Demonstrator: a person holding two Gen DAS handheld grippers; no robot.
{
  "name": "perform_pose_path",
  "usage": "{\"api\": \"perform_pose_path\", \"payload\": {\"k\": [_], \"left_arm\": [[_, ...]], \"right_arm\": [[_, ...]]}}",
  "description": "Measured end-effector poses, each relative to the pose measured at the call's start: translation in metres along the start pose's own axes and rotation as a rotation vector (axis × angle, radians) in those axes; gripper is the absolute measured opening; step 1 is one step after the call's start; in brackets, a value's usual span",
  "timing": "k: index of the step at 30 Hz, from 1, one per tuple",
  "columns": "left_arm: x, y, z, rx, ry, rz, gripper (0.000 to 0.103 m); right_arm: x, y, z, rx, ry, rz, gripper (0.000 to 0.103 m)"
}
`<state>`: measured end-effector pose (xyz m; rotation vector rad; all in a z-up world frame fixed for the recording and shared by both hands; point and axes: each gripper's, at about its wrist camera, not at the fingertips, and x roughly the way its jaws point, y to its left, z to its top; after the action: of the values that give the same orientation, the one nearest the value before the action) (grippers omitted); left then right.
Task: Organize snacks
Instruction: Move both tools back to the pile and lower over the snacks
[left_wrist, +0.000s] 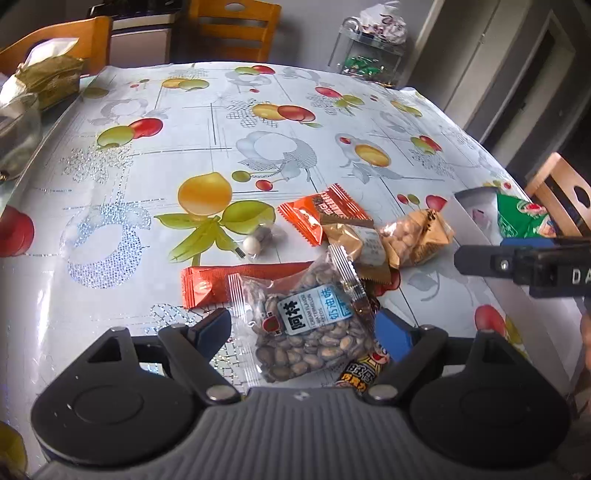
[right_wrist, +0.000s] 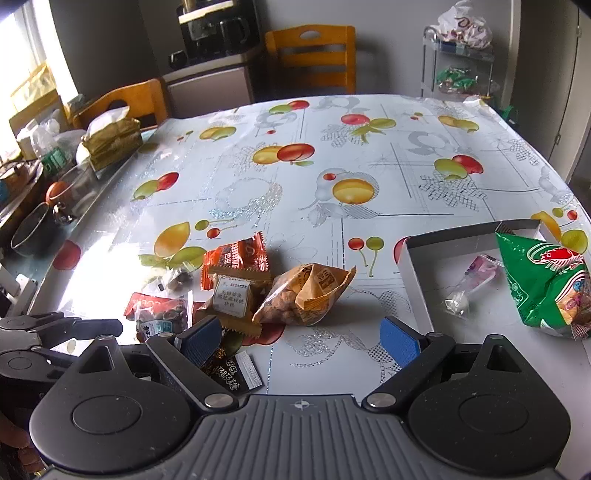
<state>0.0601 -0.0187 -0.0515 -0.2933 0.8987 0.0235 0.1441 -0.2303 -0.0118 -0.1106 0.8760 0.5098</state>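
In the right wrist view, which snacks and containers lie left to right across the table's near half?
Orange foil packet → tan paper bag of peanuts → white cardboard tray → small pink-and-clear wrapped candy → green crinkled snack bag.

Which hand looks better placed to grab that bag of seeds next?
The left. Its open claw already straddles the seed bag, pads apart from it. The right claw, opening over bare tablecloth, has nothing between its jaws.

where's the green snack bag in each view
Left wrist view: green snack bag at the far right edge, in the white box.
Right wrist view: green snack bag at right, filling the white box's right end.
Shared landmark: the peanut bag.
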Motion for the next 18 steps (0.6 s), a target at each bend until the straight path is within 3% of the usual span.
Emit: {"api": "perform_pose_path", "payload": {"k": [18], "left_arm": [[0.016, -0.005, 0.004, -0.04, -0.005, 0.021, 0.085]], "right_arm": [[0.019, -0.009, 0.011, 0.037, 0.037, 0.011, 0.095]]}}
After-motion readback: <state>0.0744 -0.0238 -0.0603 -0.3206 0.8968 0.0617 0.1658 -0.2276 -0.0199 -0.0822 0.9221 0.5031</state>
